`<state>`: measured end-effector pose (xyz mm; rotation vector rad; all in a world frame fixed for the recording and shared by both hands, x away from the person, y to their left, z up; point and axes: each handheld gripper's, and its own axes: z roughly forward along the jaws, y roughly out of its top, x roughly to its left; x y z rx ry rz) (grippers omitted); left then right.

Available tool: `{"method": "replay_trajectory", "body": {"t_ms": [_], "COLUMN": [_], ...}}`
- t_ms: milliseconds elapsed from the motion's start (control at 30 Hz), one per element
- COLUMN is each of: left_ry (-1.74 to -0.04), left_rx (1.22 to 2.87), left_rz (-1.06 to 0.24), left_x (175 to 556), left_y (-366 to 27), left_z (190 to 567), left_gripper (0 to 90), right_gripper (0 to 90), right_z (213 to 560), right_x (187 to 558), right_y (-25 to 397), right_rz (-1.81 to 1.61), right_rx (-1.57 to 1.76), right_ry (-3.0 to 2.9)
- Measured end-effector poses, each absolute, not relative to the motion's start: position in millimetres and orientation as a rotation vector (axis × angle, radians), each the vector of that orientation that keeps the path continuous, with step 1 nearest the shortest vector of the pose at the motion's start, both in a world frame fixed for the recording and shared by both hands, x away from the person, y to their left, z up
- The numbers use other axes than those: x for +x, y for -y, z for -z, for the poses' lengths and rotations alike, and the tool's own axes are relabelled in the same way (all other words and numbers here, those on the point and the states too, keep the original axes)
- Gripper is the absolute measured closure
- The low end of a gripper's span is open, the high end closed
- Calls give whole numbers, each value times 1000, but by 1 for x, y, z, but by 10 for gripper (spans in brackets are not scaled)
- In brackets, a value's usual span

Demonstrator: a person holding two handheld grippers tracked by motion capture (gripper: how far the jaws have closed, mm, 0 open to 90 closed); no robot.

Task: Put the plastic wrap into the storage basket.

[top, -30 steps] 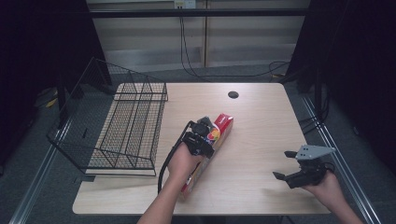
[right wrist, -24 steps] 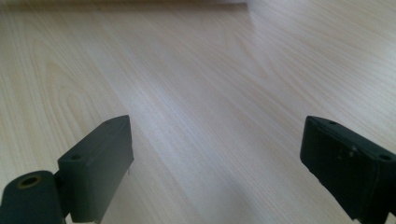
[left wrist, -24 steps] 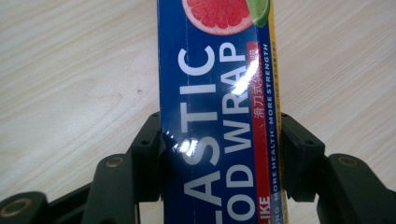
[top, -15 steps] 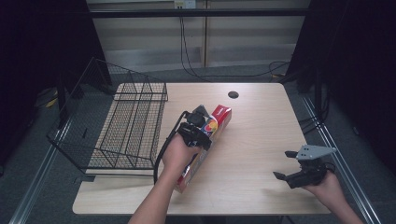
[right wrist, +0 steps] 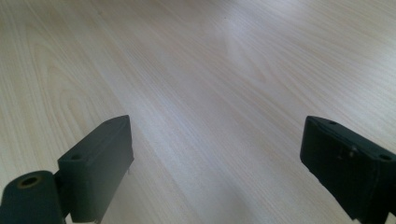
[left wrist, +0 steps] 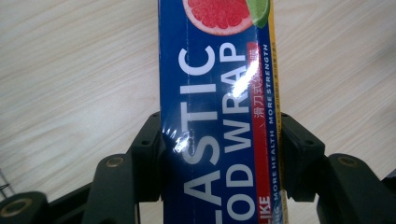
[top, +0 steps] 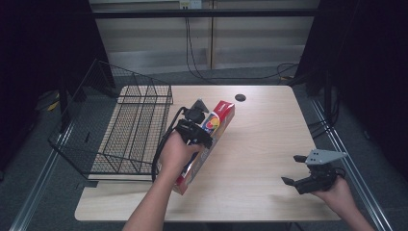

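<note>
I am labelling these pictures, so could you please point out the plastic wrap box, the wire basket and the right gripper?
plastic wrap box (left wrist: 219, 116): left gripper view, blue printed face.
wire basket (top: 144, 90): high view, far rim.
right gripper (top: 291, 169): high view, between its open fingertips.
</note>
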<state>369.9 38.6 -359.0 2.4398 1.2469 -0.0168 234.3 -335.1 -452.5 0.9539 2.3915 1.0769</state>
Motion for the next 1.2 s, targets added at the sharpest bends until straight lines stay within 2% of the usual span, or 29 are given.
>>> {"method": "replay_trajectory", "body": {"t_ms": [1200], "left_ry": [-1335], "left_rx": [2376], "left_rz": [-39], "left_x": [380], "left_y": [-83], "left_z": [307], "left_gripper": [441], "right_gripper": [93], "right_z": [453], "right_x": [235], "right_y": [334], "right_rz": [-1086], "right_rx": [941], "right_ry": [-2395]}}
